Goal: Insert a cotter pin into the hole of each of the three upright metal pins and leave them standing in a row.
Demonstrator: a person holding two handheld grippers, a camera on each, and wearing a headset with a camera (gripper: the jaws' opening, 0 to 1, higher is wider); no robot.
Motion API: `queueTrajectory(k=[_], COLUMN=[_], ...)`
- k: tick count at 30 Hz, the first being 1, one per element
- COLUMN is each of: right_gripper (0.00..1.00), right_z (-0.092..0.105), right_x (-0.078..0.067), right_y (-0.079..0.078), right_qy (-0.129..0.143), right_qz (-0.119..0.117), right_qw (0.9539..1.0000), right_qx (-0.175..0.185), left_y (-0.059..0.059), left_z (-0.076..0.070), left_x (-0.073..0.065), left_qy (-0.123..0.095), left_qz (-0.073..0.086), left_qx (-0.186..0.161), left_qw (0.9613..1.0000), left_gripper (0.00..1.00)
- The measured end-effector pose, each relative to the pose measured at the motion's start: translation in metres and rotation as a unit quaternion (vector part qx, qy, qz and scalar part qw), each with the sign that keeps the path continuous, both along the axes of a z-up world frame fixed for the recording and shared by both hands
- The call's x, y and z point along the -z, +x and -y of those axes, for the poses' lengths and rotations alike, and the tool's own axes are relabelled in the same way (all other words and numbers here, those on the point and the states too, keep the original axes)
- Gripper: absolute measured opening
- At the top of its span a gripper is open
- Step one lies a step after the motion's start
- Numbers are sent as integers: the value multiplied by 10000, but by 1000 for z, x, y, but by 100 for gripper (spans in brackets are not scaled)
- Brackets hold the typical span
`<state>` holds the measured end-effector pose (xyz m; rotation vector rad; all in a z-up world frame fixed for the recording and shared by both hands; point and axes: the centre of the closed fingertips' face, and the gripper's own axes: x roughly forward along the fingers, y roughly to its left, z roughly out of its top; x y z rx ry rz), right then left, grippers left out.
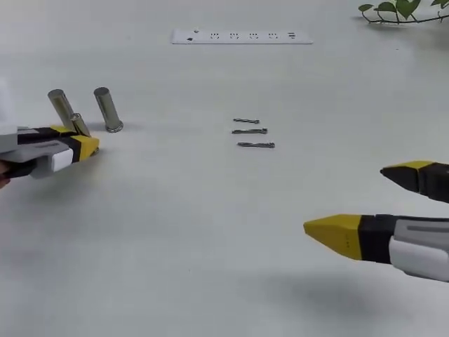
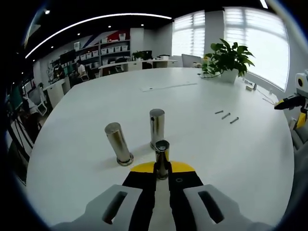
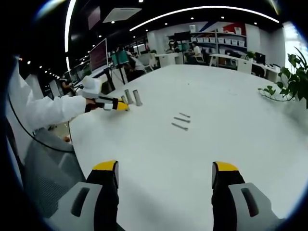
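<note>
Left gripper view: left claw (image 2: 162,169) clamps shiny cylindrical steel pin (image 2: 162,150), likely steadying it for insertion.
Right claw (image 3: 166,169): jaws apart, empty; thin grey wire cotter pins (image 3: 181,120) ahead.

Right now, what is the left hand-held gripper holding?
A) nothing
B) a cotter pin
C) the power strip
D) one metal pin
D: the left hand-held gripper has its jaws shut around one metal pin, while the three cotter pins lie well apart from it.
</note>
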<state>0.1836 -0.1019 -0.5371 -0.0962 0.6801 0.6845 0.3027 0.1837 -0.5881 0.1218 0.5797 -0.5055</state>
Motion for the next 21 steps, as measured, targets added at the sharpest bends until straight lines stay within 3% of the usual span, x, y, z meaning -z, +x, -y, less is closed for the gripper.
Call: queueTrajectory(k=[4,7,11,16,21], right_gripper=[77,77,77,77,76], right_z=[-1,-1,-2,-5,-8], right_x=[-2,-2,-1,1,0], right_y=[1,2,2,2,3], right_qy=[29,35,25,18,23], right_qz=[45,53,35,13,16], right_qw=[10000,10000,10000,10000,10000], right_qx=[-2,4,-20,-55,-94], left_y=[-2,-4,-8,-13,-24], left_z=[4,9,17,26,40], left_x=[-9,-17,-22,-30,-31], left_qy=[-1,159,294,204,50], left_qz=[97,281,346,427,387], left_qx=[99,286,535,634,824], left_qw=[9999,9991,9975,9969,9958], left_gripper=[6,6,6,6,6])
